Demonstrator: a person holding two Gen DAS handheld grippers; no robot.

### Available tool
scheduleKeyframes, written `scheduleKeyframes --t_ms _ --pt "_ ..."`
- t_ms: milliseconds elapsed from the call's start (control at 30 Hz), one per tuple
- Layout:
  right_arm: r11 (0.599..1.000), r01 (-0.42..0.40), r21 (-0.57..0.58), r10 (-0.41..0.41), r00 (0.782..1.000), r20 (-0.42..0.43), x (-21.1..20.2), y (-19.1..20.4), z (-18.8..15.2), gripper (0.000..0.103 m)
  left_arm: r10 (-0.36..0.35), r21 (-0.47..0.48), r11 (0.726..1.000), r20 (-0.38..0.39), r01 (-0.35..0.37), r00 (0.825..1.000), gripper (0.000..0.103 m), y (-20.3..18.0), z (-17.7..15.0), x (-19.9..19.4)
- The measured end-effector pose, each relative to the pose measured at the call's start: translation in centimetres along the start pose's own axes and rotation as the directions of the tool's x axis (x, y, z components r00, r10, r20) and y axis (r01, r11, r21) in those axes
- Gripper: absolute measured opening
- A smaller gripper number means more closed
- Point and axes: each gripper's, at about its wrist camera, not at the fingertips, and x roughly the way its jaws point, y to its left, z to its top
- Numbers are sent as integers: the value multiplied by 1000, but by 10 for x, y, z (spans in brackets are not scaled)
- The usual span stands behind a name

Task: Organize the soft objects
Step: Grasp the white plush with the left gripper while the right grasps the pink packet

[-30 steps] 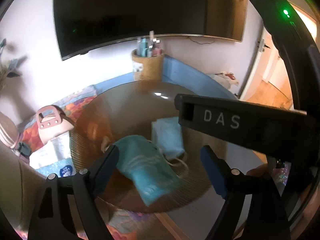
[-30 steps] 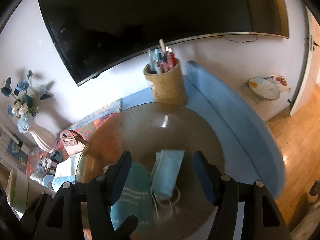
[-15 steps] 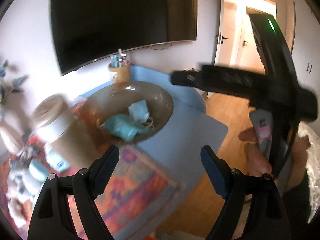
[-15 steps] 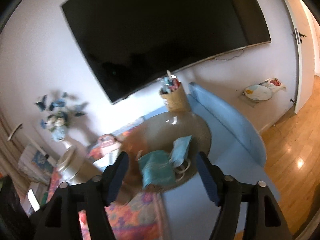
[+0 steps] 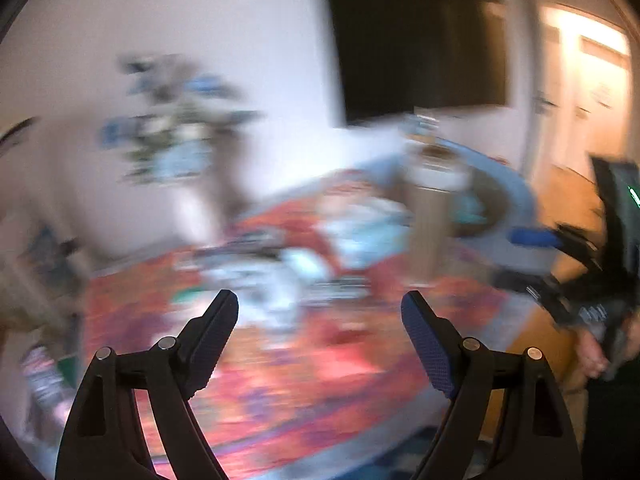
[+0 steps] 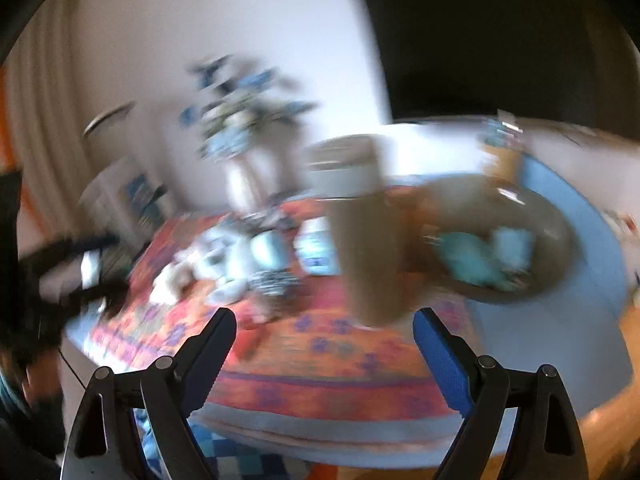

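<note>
Everything's smeared with motion blur. Nearest, the left gripper [image 5: 320, 312] has its black jaws spread wide with nothing between the ribbed blue pads. The right gripper [image 6: 324, 328] is opening its jaws, also empty. Past them is a table under an orange-red patterned cloth [image 6: 320, 360]. A tall tan cylinder [image 6: 368, 256] stands on it. Behind that, a round woven tray [image 6: 556, 216] holds a teal towel [image 6: 468, 256] and a pale blue folded cloth [image 6: 512, 244]. A fuzzy whitish pile of soft things [image 6: 224, 264] sits to the left.
</note>
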Motion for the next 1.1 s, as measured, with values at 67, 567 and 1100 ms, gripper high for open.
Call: scheduleKeyframes --t_ms 67,567,1100 --pt "996 -49 -76 48 999 -14 22 35 4 89 57 -53 997 -3 -57 998 100 36 -2 -2" --pt "918 -53 -393 -63 959 -277 164 128 -29 89 -38 -419 908 -132 -21 991 101 153 -116 137" --pt "949 -94 -300 -25 928 -371 203 98 -50 69 -4 -486 865 -256 -125 967 72 170 -124 188"
